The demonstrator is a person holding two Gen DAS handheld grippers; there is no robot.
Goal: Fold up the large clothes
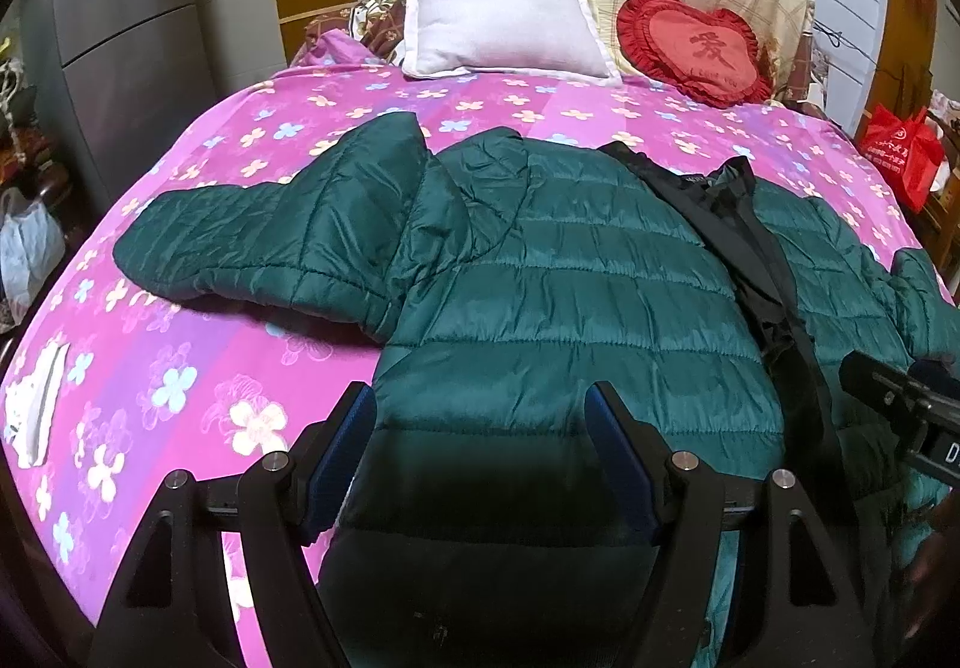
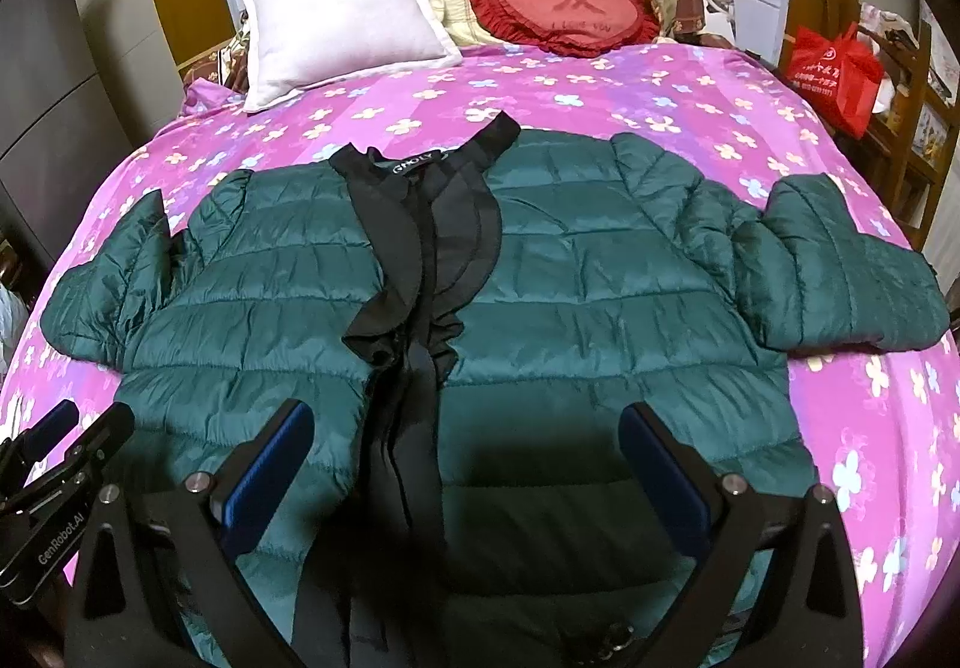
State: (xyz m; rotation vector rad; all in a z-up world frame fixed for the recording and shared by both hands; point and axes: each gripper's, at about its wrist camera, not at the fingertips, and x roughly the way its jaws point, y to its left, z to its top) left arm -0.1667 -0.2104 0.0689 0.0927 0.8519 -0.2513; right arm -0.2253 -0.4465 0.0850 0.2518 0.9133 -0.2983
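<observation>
Hovering over the near hem, the left gripper and right gripper both hold their blue-padded fingers spread wide, nothing between them. Beyond them the dark green quilted puffer jacket lies flat on the pink flowered bedspread, front up, black placket closed, both sleeves out sideways. Folding looks not yet begun: sleeves and body remain.

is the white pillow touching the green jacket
Apart. The right wrist view shows the white pillow at the head of the bed and a wide strip of pink bedspread between it and the green jacket.
</observation>
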